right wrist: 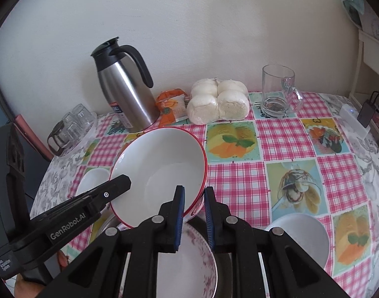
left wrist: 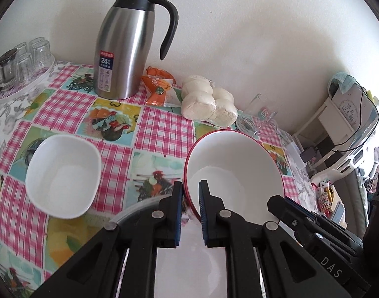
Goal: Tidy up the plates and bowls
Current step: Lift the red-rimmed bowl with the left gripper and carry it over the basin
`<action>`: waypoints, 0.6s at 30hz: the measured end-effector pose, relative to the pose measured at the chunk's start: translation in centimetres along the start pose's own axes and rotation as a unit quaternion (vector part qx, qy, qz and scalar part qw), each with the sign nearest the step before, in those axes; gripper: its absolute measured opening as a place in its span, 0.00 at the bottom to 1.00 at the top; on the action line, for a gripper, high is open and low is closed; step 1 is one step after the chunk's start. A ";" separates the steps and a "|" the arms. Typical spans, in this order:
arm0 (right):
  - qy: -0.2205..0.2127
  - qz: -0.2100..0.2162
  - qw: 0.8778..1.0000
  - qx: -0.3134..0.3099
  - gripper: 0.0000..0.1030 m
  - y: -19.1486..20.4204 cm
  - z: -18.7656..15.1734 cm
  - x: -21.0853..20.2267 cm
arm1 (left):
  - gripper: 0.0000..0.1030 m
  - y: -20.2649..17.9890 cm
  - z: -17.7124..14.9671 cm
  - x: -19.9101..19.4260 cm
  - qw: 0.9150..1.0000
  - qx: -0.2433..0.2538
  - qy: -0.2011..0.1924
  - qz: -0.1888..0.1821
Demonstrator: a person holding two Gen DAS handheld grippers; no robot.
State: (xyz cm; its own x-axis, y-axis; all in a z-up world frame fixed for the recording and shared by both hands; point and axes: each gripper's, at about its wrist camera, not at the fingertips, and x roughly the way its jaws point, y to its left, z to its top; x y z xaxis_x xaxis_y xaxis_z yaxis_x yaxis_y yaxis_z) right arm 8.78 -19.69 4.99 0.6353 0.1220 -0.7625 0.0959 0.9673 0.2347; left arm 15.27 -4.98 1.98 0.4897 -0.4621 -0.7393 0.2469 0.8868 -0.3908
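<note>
- Against a plain cream wall, the counter wears a pink-checked oilcloth with food pictures.
- Both grippers hold one red-rimmed bowl, tilted and lifted over a floral bowl at the near edge.
- Left gripper: its fingers are clamped on the bowl's rim, one inside, one outside.
- Right gripper: its fingers pinch the opposite rim the same way.
- Progress, as a judgement: stacking looks under way, with the red-rimmed bowl seemingly about to nest in the floral bowl.
- Left to gather: a squarish white bowl on the left and a round white bowl on the right, each standing apart.
- Count: four bowls; I cannot make out a clear plate, though something grey shows under the floral bowl.
- Also present: one steel thermos jug, one glass mug, one bag of steamed buns, one orange snack packet, and a tray of several upturned glasses.
</note>
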 end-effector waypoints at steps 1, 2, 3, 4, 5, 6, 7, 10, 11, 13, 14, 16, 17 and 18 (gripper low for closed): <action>0.001 0.000 1.000 -0.002 0.17 0.2 -0.3 -0.2 | 0.12 0.2 -0.4 -0.2 1.000 -0.002 0.000 0.002; 0.002 0.000 1.000 -0.005 0.17 0.5 -0.7 -0.4 | 0.12 0.3 -0.8 -0.5 1.000 -0.003 0.000 0.003; 0.002 0.000 1.000 -0.007 0.17 0.7 -1.0 -0.6 | 0.12 0.5 -1.2 -0.7 1.000 -0.004 0.000 0.003; 0.003 0.001 1.000 -0.009 0.17 0.8 -1.4 -0.7 | 0.12 0.7 -1.6 -0.9 1.000 -0.007 0.000 0.002; 0.004 0.002 1.000 -0.010 0.17 0.9 -1.8 -0.8 | 0.12 1.0 -2.1 -1.0 1.000 -0.011 0.001 0.001; 0.006 0.004 1.000 -0.009 0.17 0.9 -2.2 -0.9 | 0.12 1.1 -2.4 -1.1 1.000 -0.013 0.003 0.001; 0.008 0.006 1.000 -0.009 0.17 1.0 -2.6 -1.0 | 0.13 1.3 -2.8 -1.3 1.000 -0.014 0.006 0.001; 0.013 0.013 1.000 -0.008 0.17 1.2 -3.8 -1.1 | 0.13 1.7 -3.7 -1.8 1.000 -0.011 0.009 0.007; 0.016 0.015 1.000 -0.008 0.17 1.3 -4.2 -1.2 | 0.13 1.7 -3.9 -2.0 1.000 -0.008 0.009 0.009; 0.017 0.016 1.000 -0.010 0.17 1.6 -4.8 -1.3 | 0.13 1.8 -4.4 -2.5 1.000 -0.005 0.007 0.014; 0.016 0.017 1.000 -0.011 0.17 1.7 -5.0 -1.4 | 0.13 1.9 -4.6 -2.7 1.000 -0.004 0.007 0.015; 0.014 0.020 1.000 -0.011 0.17 1.9 -5.5 -1.7 | 0.12 2.1 -4.9 -3.3 1.000 -0.007 0.005 0.013; 0.013 0.023 1.000 -0.009 0.17 2.0 -5.7 -1.9 | 0.12 2.3 -5.1 -3.5 1.000 -0.011 0.005 0.011; 0.011 0.025 1.000 -0.008 0.17 2.1 -6.0 -2.0 | 0.12 2.5 -5.2 -3.7 1.000 -0.014 0.004 0.009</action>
State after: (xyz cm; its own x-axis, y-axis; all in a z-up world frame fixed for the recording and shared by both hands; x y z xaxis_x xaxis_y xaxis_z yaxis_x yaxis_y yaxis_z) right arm 3.13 -16.58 3.45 0.6214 0.1748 -0.7638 0.0524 0.9634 0.2631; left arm 9.69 -1.12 0.90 0.4863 -0.4472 -0.7507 0.2154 0.8940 -0.3930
